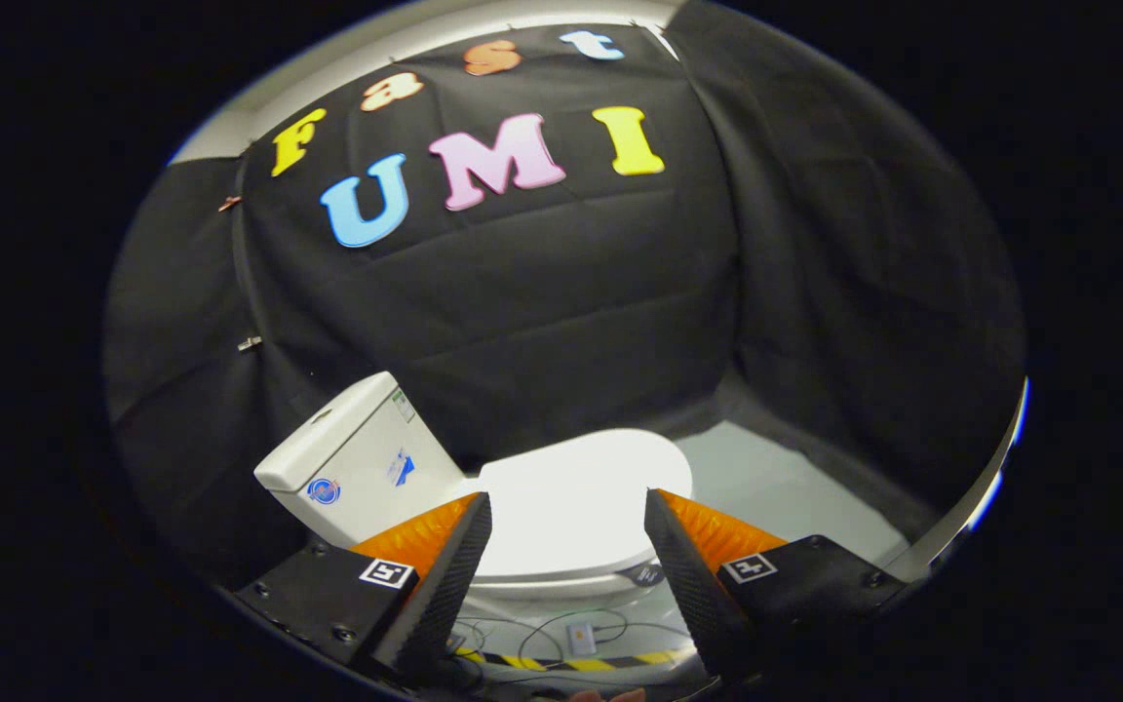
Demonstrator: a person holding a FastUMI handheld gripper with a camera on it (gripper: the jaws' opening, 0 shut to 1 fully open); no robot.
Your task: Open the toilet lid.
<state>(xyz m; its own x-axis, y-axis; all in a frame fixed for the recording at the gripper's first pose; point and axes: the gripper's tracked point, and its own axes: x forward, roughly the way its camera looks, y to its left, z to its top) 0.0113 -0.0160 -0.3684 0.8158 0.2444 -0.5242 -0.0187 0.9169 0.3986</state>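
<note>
Gripper point(568, 507) held wide open, nothing between the fingers, tips poised above and short of the toilet lid point(576, 497). Lid down flat, closed over the bowl, brightly lit, its rounded front rim showing between the two fingers and just beyond them. Free gap on both sides of the lid: neither fingertip touching it. Cistern point(357, 468) upright at the lid's back edge, off towards the left finger, with small stickers on its side (not legible). Black cloth wall point(542, 312) hanging close behind the cistern and wrapping round on the right side, leaving a strip of pale floor point(776, 487) open beside the lid's far edge. Below the lid's front rim, thin cables point(542, 629) looped on the floor around a small box point(581, 639), with a yellow-and-black striped tape line point(571, 663) running across nearer the fingers. Open air between the fingers and the lid's rim; loose clutter low on the floor only.
</note>
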